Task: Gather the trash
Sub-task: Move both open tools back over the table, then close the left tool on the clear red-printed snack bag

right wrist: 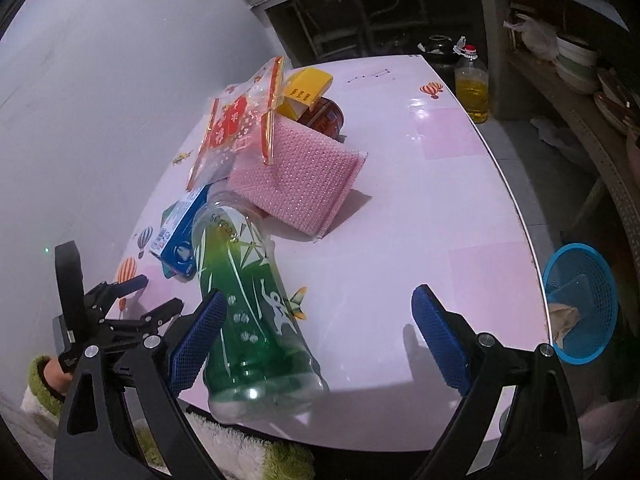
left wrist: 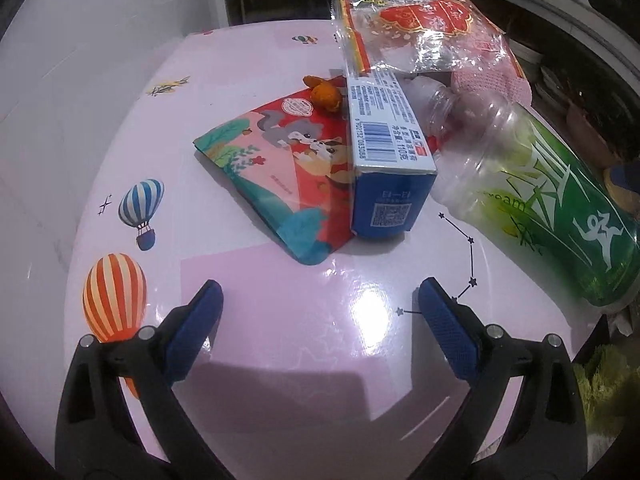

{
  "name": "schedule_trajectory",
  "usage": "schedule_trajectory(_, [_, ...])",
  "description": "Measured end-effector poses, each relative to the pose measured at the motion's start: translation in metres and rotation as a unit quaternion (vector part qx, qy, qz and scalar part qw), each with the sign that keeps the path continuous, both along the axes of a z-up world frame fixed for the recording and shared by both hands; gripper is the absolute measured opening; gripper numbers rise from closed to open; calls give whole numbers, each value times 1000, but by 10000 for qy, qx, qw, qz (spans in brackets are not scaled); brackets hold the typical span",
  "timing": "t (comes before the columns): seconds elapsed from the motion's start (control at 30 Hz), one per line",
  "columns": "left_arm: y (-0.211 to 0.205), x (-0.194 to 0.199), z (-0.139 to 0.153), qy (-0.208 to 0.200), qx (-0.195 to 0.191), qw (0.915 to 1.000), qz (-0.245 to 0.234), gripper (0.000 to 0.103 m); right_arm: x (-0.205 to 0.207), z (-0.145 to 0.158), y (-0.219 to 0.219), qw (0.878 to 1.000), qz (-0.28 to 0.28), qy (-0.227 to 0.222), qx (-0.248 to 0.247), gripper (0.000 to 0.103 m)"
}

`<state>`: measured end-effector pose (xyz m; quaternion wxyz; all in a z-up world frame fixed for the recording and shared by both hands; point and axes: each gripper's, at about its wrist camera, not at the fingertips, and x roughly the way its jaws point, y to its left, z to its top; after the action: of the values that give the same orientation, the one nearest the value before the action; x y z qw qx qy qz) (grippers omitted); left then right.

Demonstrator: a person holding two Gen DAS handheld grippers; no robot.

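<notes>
Trash lies on the pink table point(left wrist: 304, 344). In the left wrist view, a cartoon-printed snack packet point(left wrist: 276, 176) lies flat, and a blue and white carton point(left wrist: 384, 136) rests partly on it. A clear bag with red print point(left wrist: 420, 28) lies behind them, and a small orange scrap point(left wrist: 326, 96) sits by the packet. An empty green-labelled bottle point(left wrist: 540, 184) lies on its side at the right. My left gripper point(left wrist: 320, 296) is open, short of the packet. My right gripper point(right wrist: 318, 300) is open, and its left finger is beside the bottle point(right wrist: 248, 300). The left gripper point(right wrist: 154, 294) also shows at the far left.
A pink sponge cloth point(right wrist: 300, 176), a yellow box point(right wrist: 306, 88) and a red tin point(right wrist: 326, 116) sit further back. A blue mesh basket point(right wrist: 580, 304) with some paper in it stands off the table's right edge. An oil bottle point(right wrist: 474, 88) stands on the floor beyond.
</notes>
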<state>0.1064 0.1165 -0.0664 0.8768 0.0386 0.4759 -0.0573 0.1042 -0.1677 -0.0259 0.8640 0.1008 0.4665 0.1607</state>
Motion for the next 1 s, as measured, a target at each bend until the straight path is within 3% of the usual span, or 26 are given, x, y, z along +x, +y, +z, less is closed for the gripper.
schedule_trajectory(0.27, [1, -3, 3, 145, 18, 9998, 97, 95, 14, -8, -9, 9993, -346, 92, -87, 91])
schedule_trajectory(0.57, [2, -4, 2, 61, 58, 10000, 41, 96, 29, -39, -30, 9945, -805, 631, -209, 91])
schedule_trajectory(0.67, [3, -5, 6, 162, 326, 9993, -4, 96, 29, -46, -34, 9940, -824, 707, -138, 91])
schedule_trajectory(0.73, [1, -11, 21, -203, 607, 9978, -165, 96, 29, -46, -37, 9943, -831, 658, -143, 91])
schedule_trajectory(0.9, [-21, -15, 76, -1251, 349, 9884, -786, 96, 32, -48, -45, 9944, -870, 602, -4, 91])
schedule_trajectory(1.0, [-48, -4, 90, -1585, 862, 9768, -1156, 94, 33, -48, -47, 9949, -841, 560, 33, 91])
